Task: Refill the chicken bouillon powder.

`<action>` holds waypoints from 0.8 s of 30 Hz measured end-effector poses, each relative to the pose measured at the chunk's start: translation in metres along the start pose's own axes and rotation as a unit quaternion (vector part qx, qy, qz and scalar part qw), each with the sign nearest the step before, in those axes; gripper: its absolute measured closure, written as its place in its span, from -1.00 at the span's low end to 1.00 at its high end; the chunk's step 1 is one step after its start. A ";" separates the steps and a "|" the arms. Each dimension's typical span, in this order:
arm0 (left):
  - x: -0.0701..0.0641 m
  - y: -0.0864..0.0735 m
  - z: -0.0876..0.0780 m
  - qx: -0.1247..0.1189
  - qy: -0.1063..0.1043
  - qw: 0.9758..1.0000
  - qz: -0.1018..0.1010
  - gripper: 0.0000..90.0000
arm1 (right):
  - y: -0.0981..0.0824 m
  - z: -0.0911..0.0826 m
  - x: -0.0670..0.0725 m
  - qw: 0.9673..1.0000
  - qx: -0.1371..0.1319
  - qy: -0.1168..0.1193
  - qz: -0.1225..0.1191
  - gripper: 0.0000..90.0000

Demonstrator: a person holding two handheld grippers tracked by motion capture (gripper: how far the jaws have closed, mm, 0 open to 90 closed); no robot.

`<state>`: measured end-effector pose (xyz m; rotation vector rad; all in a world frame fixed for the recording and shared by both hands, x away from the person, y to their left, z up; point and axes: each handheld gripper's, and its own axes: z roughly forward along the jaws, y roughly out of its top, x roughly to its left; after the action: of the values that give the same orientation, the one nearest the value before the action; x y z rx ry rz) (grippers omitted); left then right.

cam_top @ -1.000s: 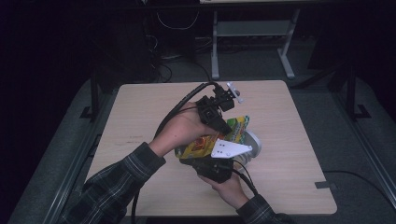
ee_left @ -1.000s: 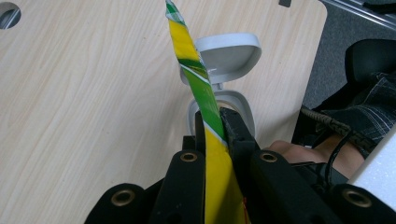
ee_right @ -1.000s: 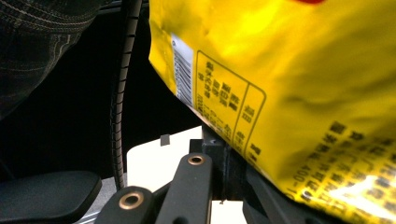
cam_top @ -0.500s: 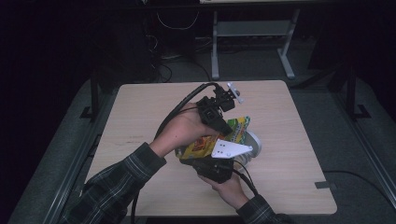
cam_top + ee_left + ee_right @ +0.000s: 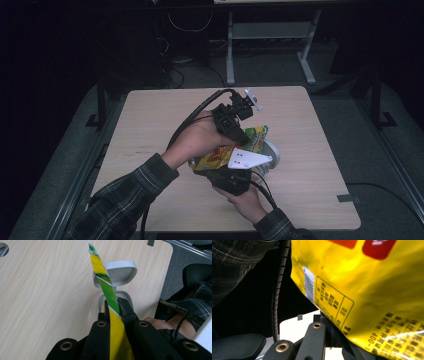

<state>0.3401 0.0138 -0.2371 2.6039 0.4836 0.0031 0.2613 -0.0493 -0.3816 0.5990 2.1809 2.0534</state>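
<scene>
A yellow and green snack bag (image 5: pixel 256 138) is held in the air over the middle of the wooden table (image 5: pixel 150 115), between both hands. My left gripper (image 5: pixel 243 136) comes from the upper left and is shut on the bag's green-striped edge (image 5: pixel 101 272), which stands up between its jaws (image 5: pixel 115 305). My right gripper (image 5: pixel 220 169) is under the bag, shut on its lower edge; in the right gripper view the printed yellow face (image 5: pixel 367 290) covers the jaw tips (image 5: pixel 326 324). A small grey pot with an open flip lid (image 5: pixel 120 271) stands on the table just below the bag (image 5: pixel 273 153).
The table's right edge and front right corner are near, with a dark tape mark (image 5: pixel 346 198) there. A plaid sleeve (image 5: pixel 125 200) reaches in from the front left. Cables trail from both grippers. A metal desk frame (image 5: pixel 270 35) stands behind the table.
</scene>
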 end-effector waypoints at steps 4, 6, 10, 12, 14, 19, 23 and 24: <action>0.000 -0.001 0.000 -0.001 0.001 1.000 -0.001 0.93 | 0.000 0.000 0.000 1.000 0.001 0.000 0.000 1.00; 0.000 -0.001 0.001 -0.002 0.001 1.000 -0.001 0.93 | 0.000 0.000 0.000 1.000 0.001 0.000 0.001 1.00; 0.000 -0.001 0.002 0.003 0.000 1.000 -0.001 0.93 | 0.000 0.000 0.000 1.000 0.002 0.000 0.001 1.00; -0.001 -0.002 0.002 0.003 -0.002 1.000 -0.005 0.93 | 0.000 0.001 0.000 1.000 0.002 0.000 0.000 1.00; 0.000 -0.002 0.002 0.003 -0.002 1.000 -0.005 0.93 | 0.000 0.001 0.000 1.000 0.003 0.001 0.000 1.00; -0.001 -0.002 0.002 0.003 -0.003 1.000 -0.004 0.93 | 0.000 0.001 0.000 1.000 0.003 0.000 -0.001 1.00; -0.001 -0.003 0.003 0.000 -0.002 1.000 -0.006 0.93 | -0.001 0.001 0.000 1.000 0.004 0.000 -0.002 1.00; -0.001 -0.003 0.003 -0.001 -0.002 1.000 -0.007 0.93 | -0.001 0.001 0.000 1.000 0.004 0.000 -0.002 1.00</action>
<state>0.3387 0.0147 -0.2408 2.5982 0.5010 -0.0058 0.2617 -0.0488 -0.3823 0.5952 2.1888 2.0435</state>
